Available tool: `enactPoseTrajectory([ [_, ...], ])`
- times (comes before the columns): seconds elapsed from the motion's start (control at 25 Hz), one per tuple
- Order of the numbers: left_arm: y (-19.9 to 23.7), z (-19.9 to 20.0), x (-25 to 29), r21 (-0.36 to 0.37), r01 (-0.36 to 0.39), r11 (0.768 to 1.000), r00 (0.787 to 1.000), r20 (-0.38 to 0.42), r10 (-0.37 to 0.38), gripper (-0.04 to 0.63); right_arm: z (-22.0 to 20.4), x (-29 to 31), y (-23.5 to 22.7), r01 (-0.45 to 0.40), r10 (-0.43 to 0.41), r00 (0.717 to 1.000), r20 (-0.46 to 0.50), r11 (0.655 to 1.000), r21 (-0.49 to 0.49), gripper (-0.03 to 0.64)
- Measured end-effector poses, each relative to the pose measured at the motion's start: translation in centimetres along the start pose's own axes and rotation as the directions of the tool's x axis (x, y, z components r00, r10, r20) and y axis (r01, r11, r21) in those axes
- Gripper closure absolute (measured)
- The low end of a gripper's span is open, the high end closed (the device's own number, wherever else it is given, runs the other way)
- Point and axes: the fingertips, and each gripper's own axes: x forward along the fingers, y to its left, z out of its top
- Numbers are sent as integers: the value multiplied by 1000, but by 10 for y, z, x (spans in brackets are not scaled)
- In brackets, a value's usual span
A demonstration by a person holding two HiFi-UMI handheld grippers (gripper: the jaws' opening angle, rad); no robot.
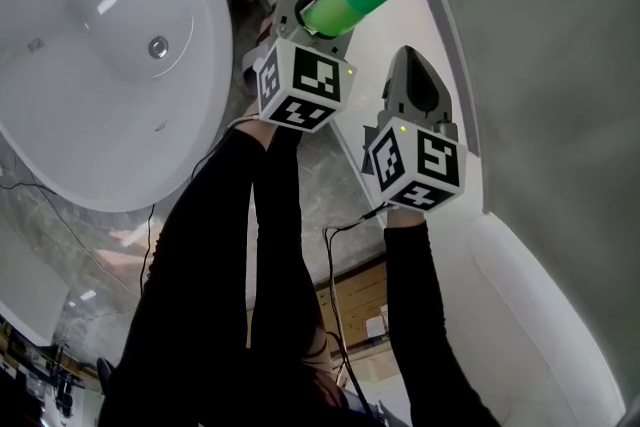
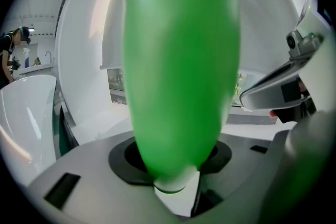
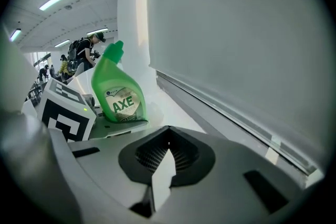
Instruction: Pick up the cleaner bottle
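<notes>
Bathtub [image 1: 100, 85], white and oval, fills the head view from 9 to 11 o'clock, with a round metal fitting [image 1: 158, 46] set in its inner wall. At 12 o'clock the left gripper [image 1: 316, 12] is clamped on the green cleaner bottle [image 1: 350, 0], whose capped neck points toward 1 o'clock. In the left gripper view the bottle's green body rises from between the jaws and fills the centre. Just right of centre in the head view, the right gripper [image 1: 412, 65] stands beside the left one, clear of the bottle, its jaws drawn together on nothing. Its own view shows the bottle at 10 o'clock, cap up, an "AXE" label facing the camera, beside the left gripper's marker cube [image 3: 65, 113]. Black sleeves [image 1: 220, 275] run from both grippers toward 6 o'clock.
</notes>
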Motion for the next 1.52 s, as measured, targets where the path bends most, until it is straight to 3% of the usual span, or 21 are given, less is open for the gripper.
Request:
enactPoseTrajectory([
  [0.8, 82, 103, -102, -54, -142, 988, 982, 120, 147, 397, 100, -41, 63, -62, 71, 992, 106, 994, -86, 615],
  [1.24, 139, 125, -193, -129, -256, 958, 952, 138, 273, 396, 145, -65, 136, -150, 173, 976, 135, 975, -164, 615],
  [1.52, 168, 123, -249, -176, -321, 931, 933, 110, 343, 397, 161, -76, 186, -213, 247, 960, 133, 949, -231, 615],
])
